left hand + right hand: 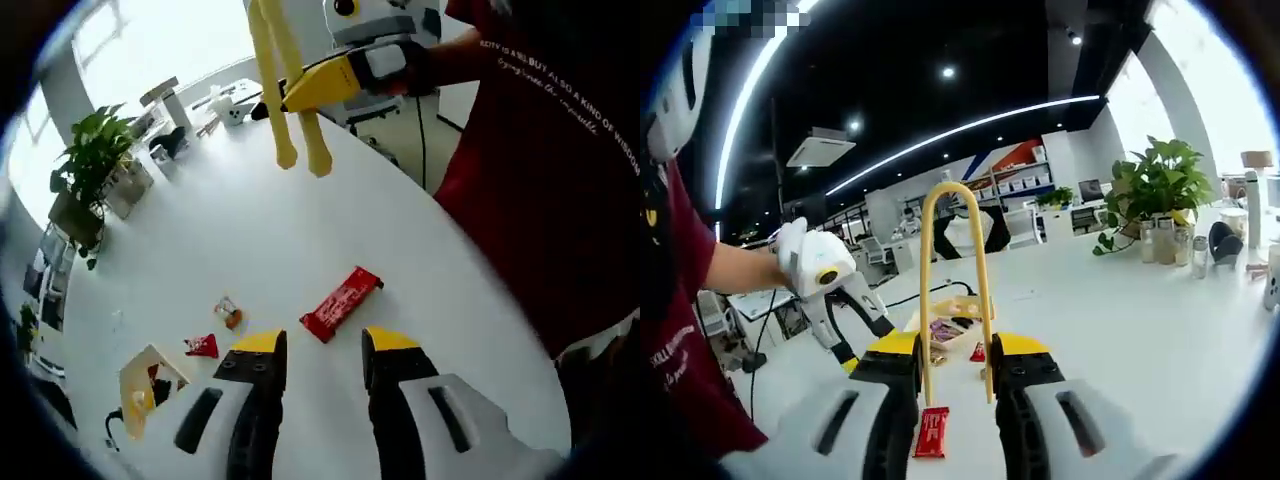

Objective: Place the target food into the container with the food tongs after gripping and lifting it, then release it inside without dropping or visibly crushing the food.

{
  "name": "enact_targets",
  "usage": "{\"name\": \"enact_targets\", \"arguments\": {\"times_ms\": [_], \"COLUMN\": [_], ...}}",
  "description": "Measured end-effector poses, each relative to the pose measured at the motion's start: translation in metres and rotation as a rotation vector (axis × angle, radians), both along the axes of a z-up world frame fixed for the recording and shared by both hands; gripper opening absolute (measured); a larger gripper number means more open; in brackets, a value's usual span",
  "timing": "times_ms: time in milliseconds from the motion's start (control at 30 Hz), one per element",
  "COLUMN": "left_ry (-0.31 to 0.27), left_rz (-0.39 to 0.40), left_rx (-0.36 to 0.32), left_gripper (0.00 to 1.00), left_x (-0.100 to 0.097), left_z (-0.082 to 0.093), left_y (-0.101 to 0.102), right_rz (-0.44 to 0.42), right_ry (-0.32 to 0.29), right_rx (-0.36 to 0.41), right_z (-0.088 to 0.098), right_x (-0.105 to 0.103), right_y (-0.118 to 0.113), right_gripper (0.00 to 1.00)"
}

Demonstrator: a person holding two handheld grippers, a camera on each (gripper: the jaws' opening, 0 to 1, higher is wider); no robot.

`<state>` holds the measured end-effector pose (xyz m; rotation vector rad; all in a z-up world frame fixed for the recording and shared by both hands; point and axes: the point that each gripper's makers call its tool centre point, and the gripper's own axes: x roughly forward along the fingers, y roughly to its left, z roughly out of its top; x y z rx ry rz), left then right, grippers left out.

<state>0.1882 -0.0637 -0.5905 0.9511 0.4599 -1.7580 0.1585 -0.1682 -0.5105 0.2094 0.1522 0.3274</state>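
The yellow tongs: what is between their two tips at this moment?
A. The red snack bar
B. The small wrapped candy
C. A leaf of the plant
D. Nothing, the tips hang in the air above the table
D. In the left gripper view the yellow tongs, held by the right gripper, have bare tips well above the white table, while the red snack bar lies flat on the table.

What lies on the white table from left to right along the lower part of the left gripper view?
Yellow container → small red packet → small orange-brown wrapped snack → long red snack bar.
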Motion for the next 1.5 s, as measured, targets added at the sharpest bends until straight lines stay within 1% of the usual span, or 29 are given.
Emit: {"name": "enact_targets", "arguments": {"times_ms": [100, 133, 167, 200, 267, 367, 400, 433, 567, 633, 667, 700, 733, 767, 800, 867, 933, 967, 1033, 1067, 1133, 1233, 1267, 1300, 1333, 1467, 1500], "left_ry": [0.031, 0.035, 0.036, 0.05, 0.053, 0.043, 0.044, 0.044, 0.045, 0.049, 0.054, 0.071, 0.075, 0.076, 0.075, 0.045, 0.027, 0.025, 0.054, 0.059, 0.074, 0.097, 0.116, 0.126, 0.129, 0.103, 0.106], "left_rz": [0.097, 0.133, 0.145, 0.2, 0.259, 0.316, 0.318, 0.336, 0.435, 0.484, 0.521, 0.551, 0.574, 0.6, 0.625, 0.657, 0.692, 0.723, 0.758, 0.795, 0.816, 0.874, 0.917, 0.939, 0.953, 1.01, 1.029], "left_rx": [-0.045, -0.071, -0.079, -0.109, -0.149, -0.185, -0.19, -0.198, -0.253, -0.296, -0.317, -0.336, -0.363, -0.404, -0.427, -0.45, -0.46, -0.487, -0.531, -0.551, -0.562, -0.584, -0.596, -0.602, -0.614, -0.628, -0.64], "left_gripper": [0.34, 0.35, 0.35, 0.35, 0.35, 0.36, 0.36, 0.36, 0.36, 0.36, 0.36, 0.38, 0.39, 0.39, 0.39, 0.39, 0.4, 0.4, 0.4, 0.4, 0.38, 0.39, 0.39, 0.39, 0.39, 0.39, 0.39], "left_x": [0.003, 0.006, 0.006, 0.009, 0.012, 0.014, 0.013, 0.013, 0.019, 0.02, 0.021, 0.021, 0.021, 0.022, 0.023, 0.026, 0.028, 0.03, 0.029, 0.031, 0.031, 0.033, 0.034, 0.035, 0.035, 0.034, 0.033], "left_z": [0.004, 0.006, 0.007, 0.008, 0.013, 0.018, 0.019, 0.02, 0.028, 0.036, 0.04, 0.045, 0.05, 0.059, 0.066, 0.074, 0.078, 0.083, 0.09, 0.094, 0.096, 0.099, 0.1, 0.1, 0.101, 0.103, 0.103], "left_y": [0.008, 0.011, 0.013, 0.018, 0.023, 0.033, 0.037, 0.042, 0.055, 0.059, 0.063, 0.065, 0.066, 0.068, 0.071, 0.077, 0.082, 0.086, 0.089, 0.094, 0.097, 0.103, 0.106, 0.108, 0.11, 0.118, 0.12], "right_rz": [0.005, 0.012, 0.015, 0.021, 0.034, 0.048, 0.054, 0.061, 0.084, 0.094, 0.096, 0.098, 0.101, 0.101, 0.102, 0.102, 0.101, 0.1, 0.097, 0.097, 0.095, 0.086, 0.083, 0.082, 0.08, 0.082, 0.082], "right_ry": [0.003, 0.003, 0.004, 0.005, 0.007, 0.007, 0.008, 0.007, 0.001, 0.003, 0.004, 0.002, 0.001, 0.0, 0.0, 0.001, 0.002, 0.003, 0.004, 0.006, 0.002, -0.003, -0.004, -0.003, -0.004, -0.008, -0.006], "right_rx": [0.001, -0.002, -0.004, -0.015, -0.027, -0.036, -0.037, -0.04, -0.056, -0.064, -0.064, -0.064, -0.064, -0.065, -0.064, -0.066, -0.067, -0.064, -0.064, -0.061, -0.061, -0.06, -0.06, -0.059, -0.057, -0.061, -0.067], "right_z": [-0.003, -0.004, -0.004, -0.007, -0.009, -0.011, -0.011, -0.012, -0.014, -0.015, -0.015, -0.015, -0.014, -0.014, -0.014, -0.015, -0.016, -0.016, -0.017, -0.017, -0.016, -0.015, -0.016, -0.016, -0.016, -0.019, -0.021], "right_x": [0.002, 0.003, 0.003, 0.005, 0.006, 0.009, 0.009, 0.01, 0.011, 0.013, 0.013, 0.014, 0.015, 0.015, 0.017, 0.019, 0.021, 0.022, 0.023, 0.024, 0.025, 0.026, 0.026, 0.027, 0.027, 0.026, 0.026], "right_y": [0.005, 0.009, 0.01, 0.015, 0.021, 0.028, 0.031, 0.035, 0.046, 0.051, 0.053, 0.054, 0.056, 0.057, 0.058, 0.059, 0.06, 0.06, 0.061, 0.062, 0.063, 0.063, 0.063, 0.063, 0.063, 0.064, 0.064], "right_gripper": [0.25, 0.25, 0.25, 0.25, 0.25, 0.25, 0.25, 0.25, 0.25, 0.25, 0.25, 0.25, 0.25, 0.25, 0.25, 0.25, 0.25, 0.25, 0.25, 0.25, 0.25, 0.25, 0.25, 0.25, 0.25, 0.25, 0.25]}}
